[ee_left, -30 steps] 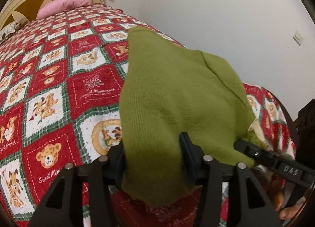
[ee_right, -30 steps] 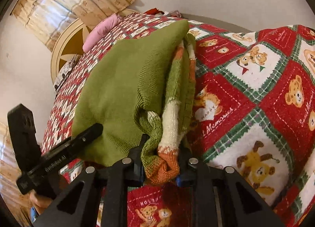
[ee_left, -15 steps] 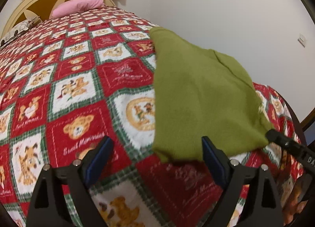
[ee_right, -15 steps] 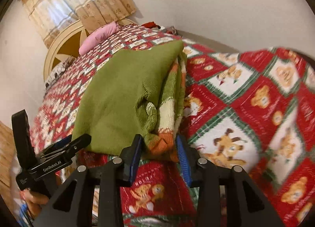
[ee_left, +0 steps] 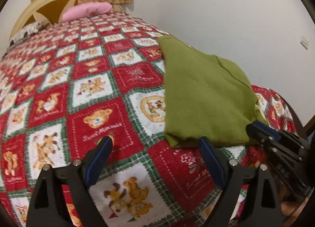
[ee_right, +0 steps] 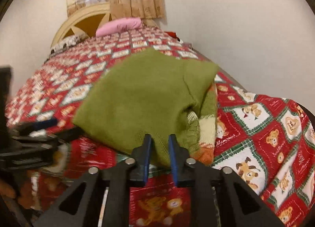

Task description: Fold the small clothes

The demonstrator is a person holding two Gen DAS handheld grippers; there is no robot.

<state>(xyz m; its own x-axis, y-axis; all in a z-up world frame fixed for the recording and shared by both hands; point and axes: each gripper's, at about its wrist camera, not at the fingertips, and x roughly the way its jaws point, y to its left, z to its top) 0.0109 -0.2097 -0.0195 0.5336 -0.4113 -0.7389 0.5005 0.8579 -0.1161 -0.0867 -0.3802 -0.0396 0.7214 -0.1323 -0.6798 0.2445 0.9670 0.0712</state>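
Near the foot corner of the bear-patterned quilt (ee_left: pixel 94 120) the green sweater (ee_left: pixel 204 97) lies folded, its near edge close to the mattress edge and its striped cuffs (ee_right: pixel 206 128) poking out on the side toward the wall. Your left gripper (ee_left: pixel 155 146) stands wide with nothing between its pads, one finger just touching the sweater's front hem, so that side is loose. Your right gripper (ee_right: pixel 159 144) has just been closing, and its narrow jaws pinch a bit of the knit at the near edge. That pinch looks like the risk: if you draw that hand away or lift while the yarn is caught, you will likely drag the top layer off and undo the fold. With the left side free, nothing anchors the pile, so a tug could also slide it toward the bed's edge. The thick, springy knit may bulge open on its own.
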